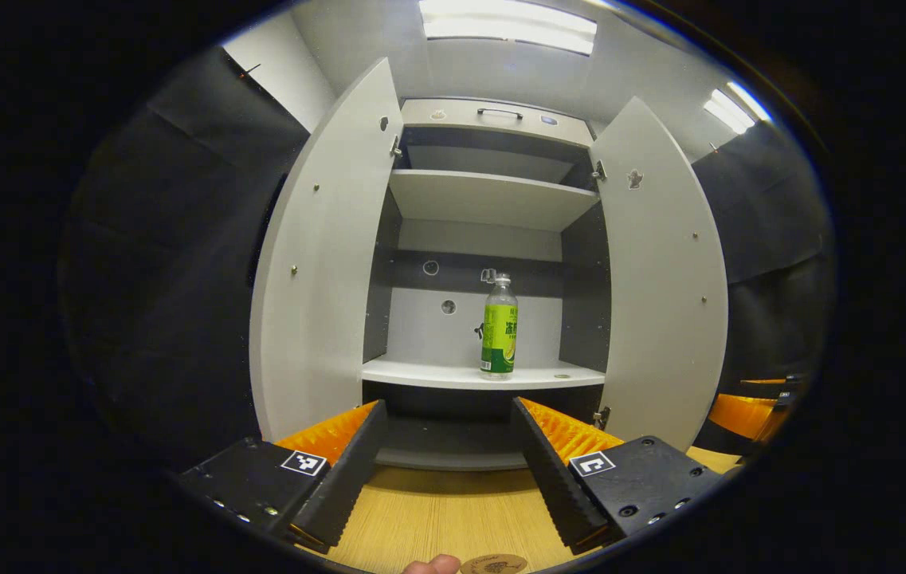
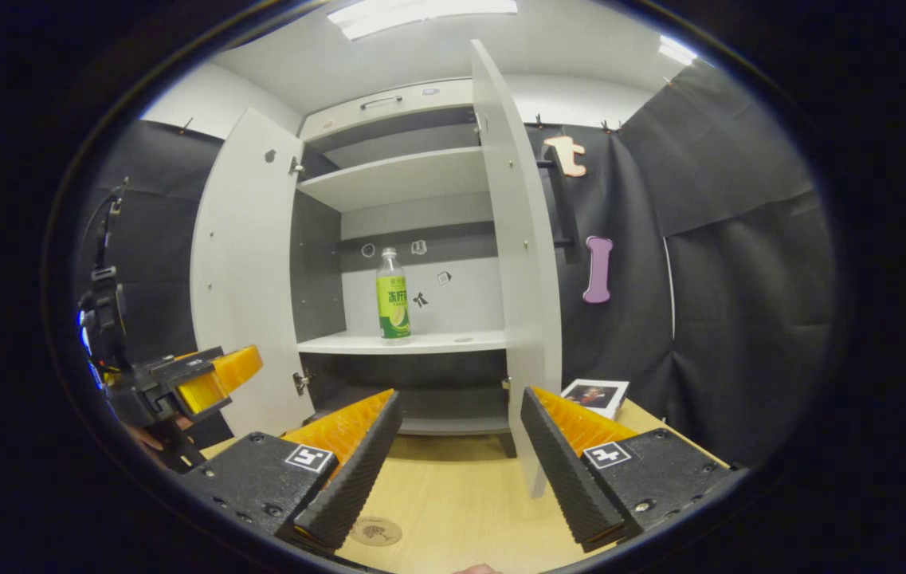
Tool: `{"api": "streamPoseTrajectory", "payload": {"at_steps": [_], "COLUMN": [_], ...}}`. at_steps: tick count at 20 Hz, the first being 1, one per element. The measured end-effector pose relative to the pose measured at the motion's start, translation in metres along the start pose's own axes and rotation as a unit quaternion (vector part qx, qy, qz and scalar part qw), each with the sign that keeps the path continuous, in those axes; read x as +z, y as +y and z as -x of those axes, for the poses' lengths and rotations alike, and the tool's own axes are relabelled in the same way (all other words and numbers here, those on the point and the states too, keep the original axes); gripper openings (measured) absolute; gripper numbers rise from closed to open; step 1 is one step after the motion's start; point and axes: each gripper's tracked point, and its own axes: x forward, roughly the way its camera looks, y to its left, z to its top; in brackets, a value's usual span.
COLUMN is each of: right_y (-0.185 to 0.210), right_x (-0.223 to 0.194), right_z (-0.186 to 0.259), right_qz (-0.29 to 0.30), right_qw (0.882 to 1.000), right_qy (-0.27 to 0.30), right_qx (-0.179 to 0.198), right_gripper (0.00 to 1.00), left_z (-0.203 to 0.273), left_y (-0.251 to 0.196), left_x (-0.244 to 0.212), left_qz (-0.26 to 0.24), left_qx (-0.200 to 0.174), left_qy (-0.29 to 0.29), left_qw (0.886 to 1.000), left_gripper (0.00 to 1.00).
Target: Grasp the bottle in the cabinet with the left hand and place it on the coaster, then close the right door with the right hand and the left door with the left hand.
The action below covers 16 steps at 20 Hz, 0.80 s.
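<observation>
Bottle (image 1: 499, 325) with a green label stands upright on the lower shelf (image 1: 453, 375) of an open white cabinet (image 1: 492, 119), right of the shelf's middle, seen in the left gripper view. Both cabinet doors are swung wide: the left door (image 1: 317, 263) and the right door (image 1: 664, 279). The left claw (image 1: 449, 470) sits low over the wooden counter (image 1: 437, 518), its fingers spread apart with nothing between them, well short of the cabinet. A round coaster (image 1: 494, 564) lies on the counter at the bottom edge, beside a fingertip (image 1: 430, 566). The right claw (image 1: 755, 410) shows partly at the far right.

In the right gripper view, the bottle (image 2: 393, 304) stands on the same shelf (image 2: 413, 343), toward its left half. The right door (image 2: 520, 271) juts edge-on toward the camera; the left door (image 2: 245, 271) is open too. The right claw (image 2: 460, 462) hangs over the counter (image 2: 453, 502), fingers apart and empty. The coaster (image 2: 376, 530) lies just by its left finger. The left claw (image 2: 209, 379) is at the left. A photo card (image 2: 596, 396) rests at the counter's right
</observation>
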Motion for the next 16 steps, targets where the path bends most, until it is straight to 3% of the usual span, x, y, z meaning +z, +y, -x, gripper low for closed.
{"api": "streamPoseTrajectory", "payload": {"at_steps": [10,11,12,14,16], "right_y": [-0.005,-0.006,-0.007,-0.01,-0.012], "right_x": [0.006,0.007,0.006,0.007,0.007], "right_z": [-0.002,-0.002,-0.002,-0.002,-0.002], "right_qz": [0.005,0.004,0.004,0.003,-0.001], "right_qw": [1.0,1.0,1.0,1.0,1.0], "right_qy": [-0.005,-0.005,-0.005,-0.005,-0.006], "right_qx": [-0.005,-0.006,-0.008,-0.013,-0.015], "right_gripper": [0.99,0.99,0.99,0.99,0.99], "left_z": [-0.067,-0.076,-0.085,-0.102,-0.123], "left_y": [-0.041,-0.045,-0.05,-0.061,-0.068], "left_x": [0.028,0.029,0.031,0.033,0.034], "left_qz": [0.019,0.018,0.02,0.026,0.023], "left_qx": [-0.069,-0.077,-0.087,-0.103,-0.111], "left_qy": [-0.016,-0.012,-0.009,-0.004,-0.001], "left_qw": [0.997,0.997,0.996,0.994,0.994], "left_gripper": [0.95,0.99,0.9,0.99,0.95]}}
